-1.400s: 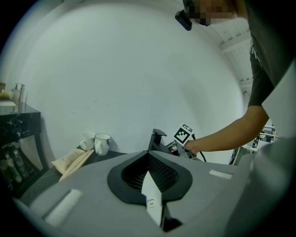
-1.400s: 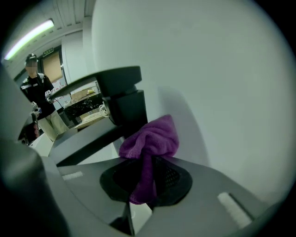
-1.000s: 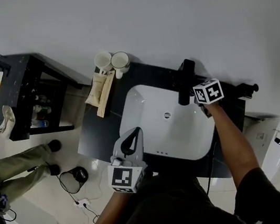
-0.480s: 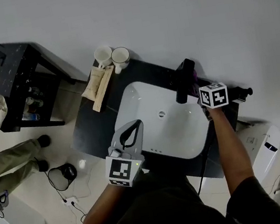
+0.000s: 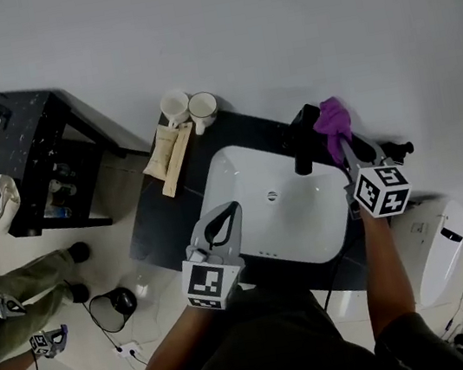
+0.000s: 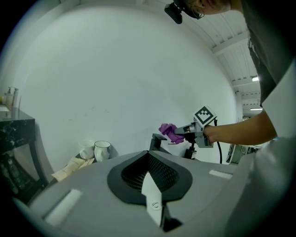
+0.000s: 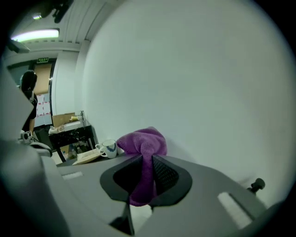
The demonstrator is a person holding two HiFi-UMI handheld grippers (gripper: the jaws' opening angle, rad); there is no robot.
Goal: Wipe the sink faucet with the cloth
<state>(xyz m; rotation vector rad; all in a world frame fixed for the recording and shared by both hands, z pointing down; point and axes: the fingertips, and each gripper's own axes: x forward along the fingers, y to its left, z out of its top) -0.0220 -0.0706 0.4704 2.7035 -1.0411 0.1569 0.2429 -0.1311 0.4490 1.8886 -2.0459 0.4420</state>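
The cloth [image 5: 332, 121] is purple, the faucet [image 5: 304, 139] black, the sink [image 5: 244, 182] glossy white, the surface [image 5: 159, 223] black, and the two mugs [image 5: 202, 106] white.

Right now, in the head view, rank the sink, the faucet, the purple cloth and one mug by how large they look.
1. The sink, by far the largest.
2. The faucet and the purple cloth: too alike to rank.
3. The mug, the smallest.
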